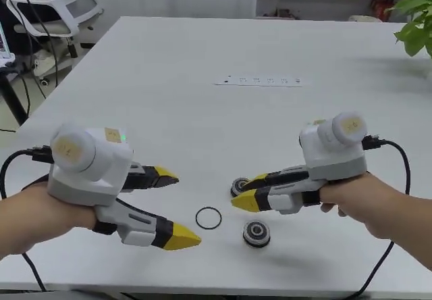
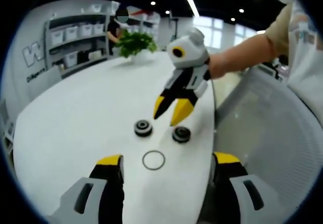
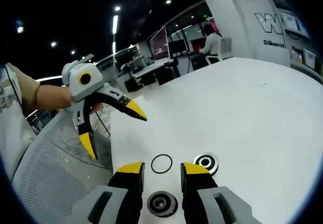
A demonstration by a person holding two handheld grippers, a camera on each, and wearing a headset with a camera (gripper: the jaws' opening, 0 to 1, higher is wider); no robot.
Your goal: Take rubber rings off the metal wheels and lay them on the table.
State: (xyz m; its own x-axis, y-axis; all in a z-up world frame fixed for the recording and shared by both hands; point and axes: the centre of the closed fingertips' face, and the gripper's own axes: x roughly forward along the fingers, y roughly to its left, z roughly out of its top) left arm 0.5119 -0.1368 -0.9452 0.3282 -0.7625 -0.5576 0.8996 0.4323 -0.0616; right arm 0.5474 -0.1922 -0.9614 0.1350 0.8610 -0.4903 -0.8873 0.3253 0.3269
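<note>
1. White table (image 1: 202, 57) in an office room carries the work close to its near edge, about midway along that edge.
2. One loose black rubber ring (image 1: 208, 217) lies flat on the table, touching nothing, between the two grippers.
3. The near wheel (image 1: 256, 233) lies flat just right of the ring and closer to the near edge. It is metal, with a dark rim round a pale hub.
4. The far wheel (image 1: 237, 186) sits a little further from the near edge, partly hidden behind a jaw in the head view. The two wheels are apart. Whether either dark rim is a rubber ring I cannot tell.
5. The right gripper (image 1: 243, 192) hovers over the wheels, pointing toward the ring. Its jaws are parted by a narrow gap with nothing clamped between them. The left gripper view shows its tips clear above both wheels.
6. The left gripper (image 1: 175, 205) is held left of the ring and aimed at it. Its jaws are spread wide and hold nothing.
7. A socket strip (image 1: 260, 80) is set in the table's middle.
8. Plant leaves (image 1: 417, 23) show at the far right corner, and an office chair (image 1: 61, 3) stands beyond the far left corner.
</note>
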